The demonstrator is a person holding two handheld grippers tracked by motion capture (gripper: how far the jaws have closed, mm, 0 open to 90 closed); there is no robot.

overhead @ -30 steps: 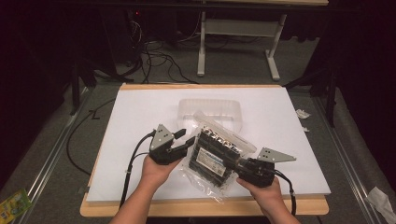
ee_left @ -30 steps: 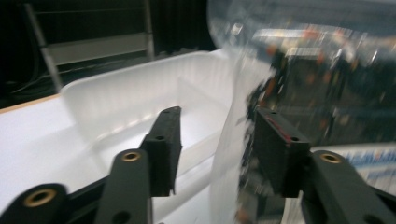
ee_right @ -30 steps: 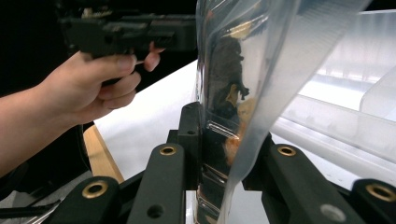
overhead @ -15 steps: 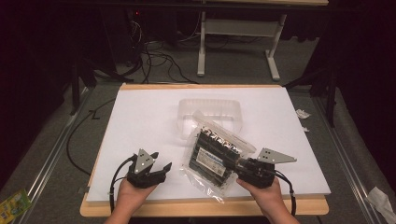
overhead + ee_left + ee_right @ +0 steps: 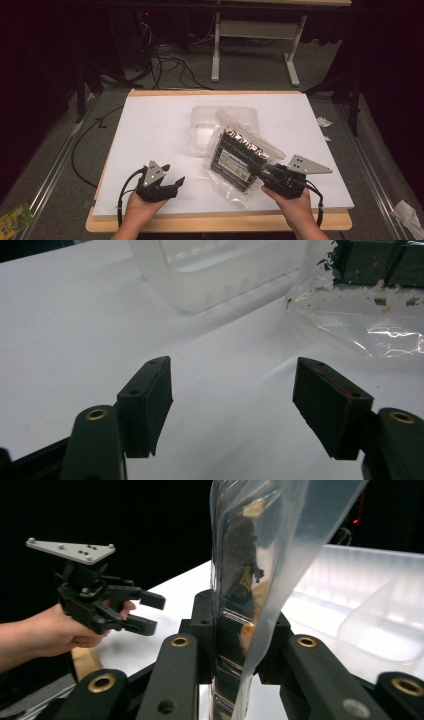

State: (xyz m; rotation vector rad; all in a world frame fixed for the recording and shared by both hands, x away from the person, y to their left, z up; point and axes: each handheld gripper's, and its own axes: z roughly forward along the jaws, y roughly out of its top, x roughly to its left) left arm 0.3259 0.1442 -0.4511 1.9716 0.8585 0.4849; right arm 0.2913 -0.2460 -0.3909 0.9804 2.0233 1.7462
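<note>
Two grippers: both in play at the near edge of the table.
Right gripper: clamped on the near edge of the clear bag; in the right gripper view the film stands pinched between both jaws, dark contents just above them.
Left gripper: jaws spread wide, nothing between them, only bare white table under and ahead; held low near the table's front left.
Clear bag: lies mid-table toward the right, flat block of dark green packets inside, loose crumbs in the film; far end overlaps the clear tray.
Bag long axis: runs diagonally, from near edge by the right gripper up and away toward the tray.
Bearing from left gripper: bag lies to its right and a little ahead, apart, with open table between; in the left gripper view its crinkled corner sits upper right, tray upper centre.
Nearer hand: right, already on the bag; left free to reach.
Likely need: left to cross rightward and take a free bag edge; judgement only.
Tray: translucent, compartmented, apparently empty.
</note>
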